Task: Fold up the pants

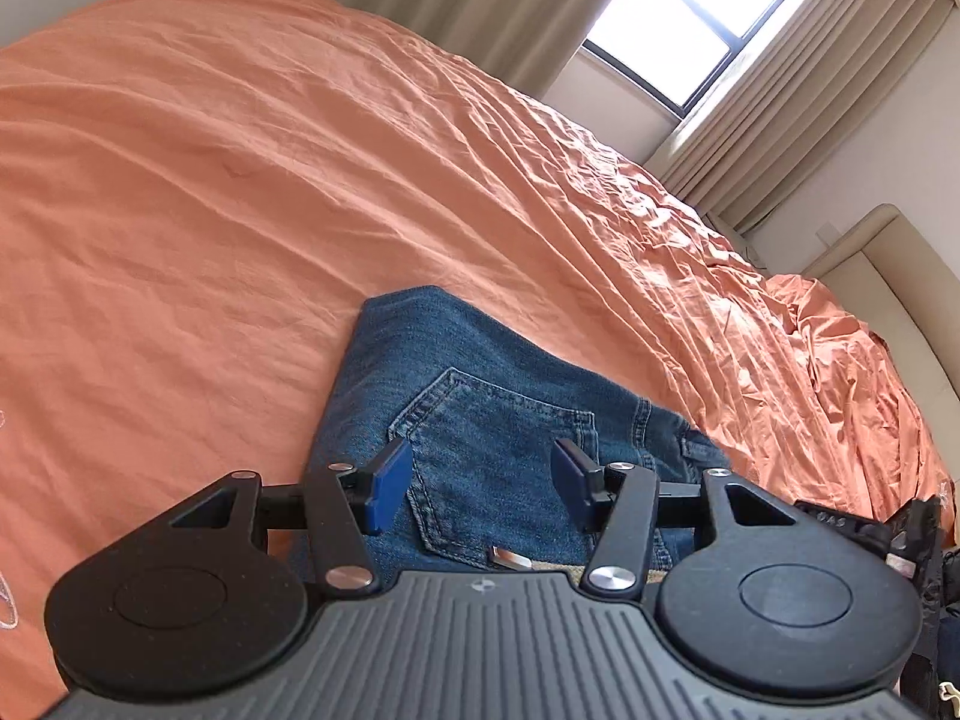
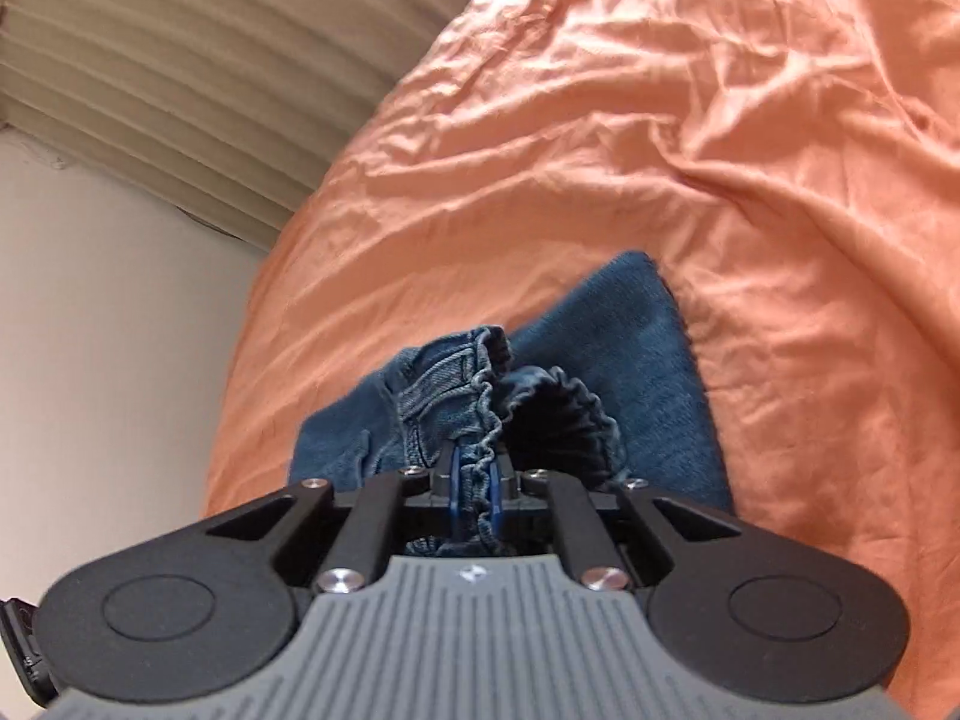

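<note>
Right wrist view showed the right gripper [image 2: 474, 489] pinching the jeans' [image 2: 630, 348] gathered waistband; the left gripper [image 1: 480, 480], spread and empty, probably should pin the denim flat against the bedsheet [image 1: 240, 180].

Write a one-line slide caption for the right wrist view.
Right gripper clamps the jeans' gathered waistband over an orange bedsheet.

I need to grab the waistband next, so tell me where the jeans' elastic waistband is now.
In the right wrist view the elastic waistband sits centre-low, pinched in the shut jaws of the right gripper, above the orange bedsheet.
</note>
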`<state>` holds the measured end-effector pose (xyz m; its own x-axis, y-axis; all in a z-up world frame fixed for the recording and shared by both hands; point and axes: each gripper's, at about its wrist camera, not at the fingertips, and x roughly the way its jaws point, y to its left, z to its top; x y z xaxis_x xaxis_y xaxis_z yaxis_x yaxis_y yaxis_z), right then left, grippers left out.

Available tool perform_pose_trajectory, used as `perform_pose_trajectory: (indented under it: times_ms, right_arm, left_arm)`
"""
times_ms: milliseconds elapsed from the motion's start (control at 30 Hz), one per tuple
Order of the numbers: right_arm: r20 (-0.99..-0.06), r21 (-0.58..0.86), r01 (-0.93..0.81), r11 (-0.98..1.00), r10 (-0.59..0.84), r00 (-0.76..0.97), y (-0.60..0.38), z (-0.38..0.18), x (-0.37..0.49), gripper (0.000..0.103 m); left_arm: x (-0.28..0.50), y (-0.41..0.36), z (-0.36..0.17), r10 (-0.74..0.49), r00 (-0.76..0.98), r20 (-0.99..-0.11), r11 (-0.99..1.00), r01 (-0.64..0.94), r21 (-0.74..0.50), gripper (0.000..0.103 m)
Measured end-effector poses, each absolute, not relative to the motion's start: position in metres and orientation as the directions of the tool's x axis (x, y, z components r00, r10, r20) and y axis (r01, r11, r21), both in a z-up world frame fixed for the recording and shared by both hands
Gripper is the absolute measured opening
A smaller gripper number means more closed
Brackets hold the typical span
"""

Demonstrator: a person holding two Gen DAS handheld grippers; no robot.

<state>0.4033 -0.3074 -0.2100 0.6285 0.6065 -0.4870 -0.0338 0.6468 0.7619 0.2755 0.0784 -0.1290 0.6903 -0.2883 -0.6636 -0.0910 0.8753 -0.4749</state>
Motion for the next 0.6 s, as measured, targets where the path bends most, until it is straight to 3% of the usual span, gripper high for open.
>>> perform_pose_trajectory:
  times_ms: [100, 133, 267, 400, 467, 567, 600]
  right_arm:
    - [-0.263, 0.839, -0.198, 0.508, 0.695, 0.669, -0.31, -0.185, 0.394, 0.002]
    - [-0.243, 0.824, -0.222, 0.521, 0.679, 0.693, -0.313, -0.175, 0.391, 0.002]
    - [-0.354, 0.786, -0.116, 0.608, 0.596, 0.72, -0.328, -0.177, 0.396, 0.002]
    - [-0.59, 0.704, 0.054, 0.708, 0.541, 0.599, -0.323, -0.214, 0.41, 0.004]
    - [-0.621, 0.696, 0.102, 0.711, 0.525, 0.581, -0.328, -0.226, 0.408, 0.017]
    - [-0.579, 0.742, 0.109, 0.662, 0.55, 0.602, -0.339, -0.232, 0.409, 0.036]
    - [-0.56, 0.76, 0.104, 0.641, 0.566, 0.606, -0.342, -0.235, 0.412, 0.047]
  left_arm:
    - [0.273, 0.075, -0.125, -0.284, 0.691, -0.665, 0.882, -0.083, -0.463, 0.061]
    - [0.273, 0.074, -0.124, -0.281, 0.693, -0.664, 0.884, -0.081, -0.46, 0.061]
    - [0.275, 0.072, -0.125, -0.282, 0.689, -0.668, 0.883, -0.086, -0.461, 0.061]
    - [0.276, 0.066, -0.128, -0.29, 0.68, -0.674, 0.883, -0.082, -0.462, 0.061]
    - [0.277, 0.065, -0.129, -0.289, 0.677, -0.677, 0.884, -0.082, -0.46, 0.061]
    - [0.277, 0.065, -0.13, -0.288, 0.675, -0.679, 0.883, -0.087, -0.461, 0.061]
    - [0.277, 0.066, -0.13, -0.286, 0.674, -0.681, 0.883, -0.09, -0.46, 0.061]
